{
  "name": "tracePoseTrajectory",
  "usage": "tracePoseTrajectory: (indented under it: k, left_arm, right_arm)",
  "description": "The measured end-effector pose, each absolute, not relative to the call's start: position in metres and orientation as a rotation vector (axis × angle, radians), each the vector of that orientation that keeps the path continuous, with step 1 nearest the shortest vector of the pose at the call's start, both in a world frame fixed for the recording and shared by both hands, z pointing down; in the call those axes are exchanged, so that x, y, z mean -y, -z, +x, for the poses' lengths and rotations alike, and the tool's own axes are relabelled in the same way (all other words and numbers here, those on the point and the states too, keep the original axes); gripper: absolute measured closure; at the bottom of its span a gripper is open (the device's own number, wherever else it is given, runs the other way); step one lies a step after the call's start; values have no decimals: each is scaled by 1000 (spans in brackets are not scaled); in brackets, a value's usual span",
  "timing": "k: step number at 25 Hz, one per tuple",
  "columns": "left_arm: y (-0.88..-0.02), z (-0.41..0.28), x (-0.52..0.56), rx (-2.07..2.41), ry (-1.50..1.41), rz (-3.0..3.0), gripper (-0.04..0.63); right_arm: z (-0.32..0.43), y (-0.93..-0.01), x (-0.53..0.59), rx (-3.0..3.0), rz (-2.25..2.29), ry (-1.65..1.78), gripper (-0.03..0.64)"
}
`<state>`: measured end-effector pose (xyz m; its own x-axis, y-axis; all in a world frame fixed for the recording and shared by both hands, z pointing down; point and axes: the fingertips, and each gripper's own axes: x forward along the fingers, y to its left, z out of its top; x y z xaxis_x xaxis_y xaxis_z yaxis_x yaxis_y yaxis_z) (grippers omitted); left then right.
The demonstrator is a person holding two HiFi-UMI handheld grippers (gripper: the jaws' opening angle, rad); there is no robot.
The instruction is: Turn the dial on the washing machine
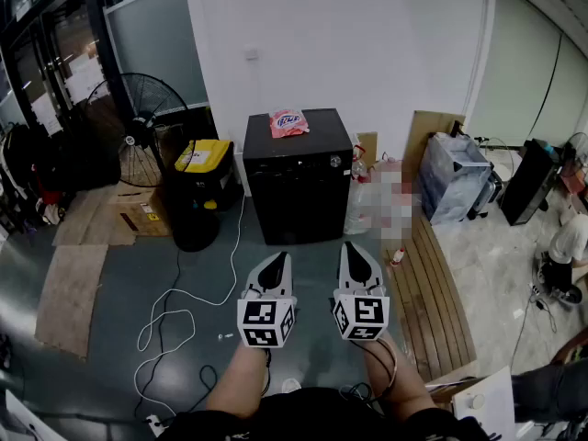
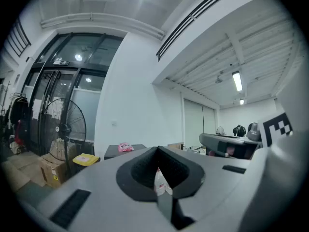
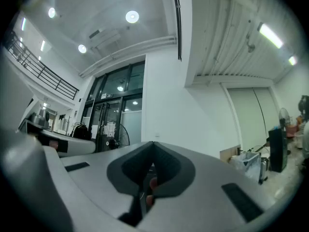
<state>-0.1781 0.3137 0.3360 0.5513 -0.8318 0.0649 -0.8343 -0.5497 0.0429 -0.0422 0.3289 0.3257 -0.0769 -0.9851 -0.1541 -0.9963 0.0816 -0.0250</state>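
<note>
Nothing of the task can be counted as done yet. The washing machine (image 1: 299, 191) is seen in the head view standing on the floor (image 1: 110, 274) against the white wall, with a pink packet (image 1: 288, 122) lying on its top. A small pale round spot near the upper right corner of its dark front is taken to be the dial (image 1: 335, 162), though it is too small to be read with certainty. It is not touched by anything.

The left gripper (image 1: 275, 259) and the right gripper (image 1: 355, 248) are held side by side, roughly level, pointed towards the machine but well apart from it, with bare floor lying between. In the left gripper view the jaws are seen closed tip to tip with nothing clamped; only far-off objects show through the gap behind the tips. In the right gripper view the jaws are likewise pressed together and empty.

What is left is judged to be the whole task: the machine must be approached, one pair of jaws opened and set around the dial, then closed and turned. The dial lies ahead of the right gripper and slightly to its left, so that gripper seems the better placed.
</note>
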Motion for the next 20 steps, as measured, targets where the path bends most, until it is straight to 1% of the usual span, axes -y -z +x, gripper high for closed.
tracePoseTrajectory:
  k: [9,20]
  left_arm:
    - [-338,-181,-299,1453,-56,2713,583]
    - [-342,-209,-274,1417,-34,2746,583]
  right_arm:
    - [-51,-326,-316,-2230,-2030,-155,617]
    - [-86,-322,-293,-2222,-2032,-218,617]
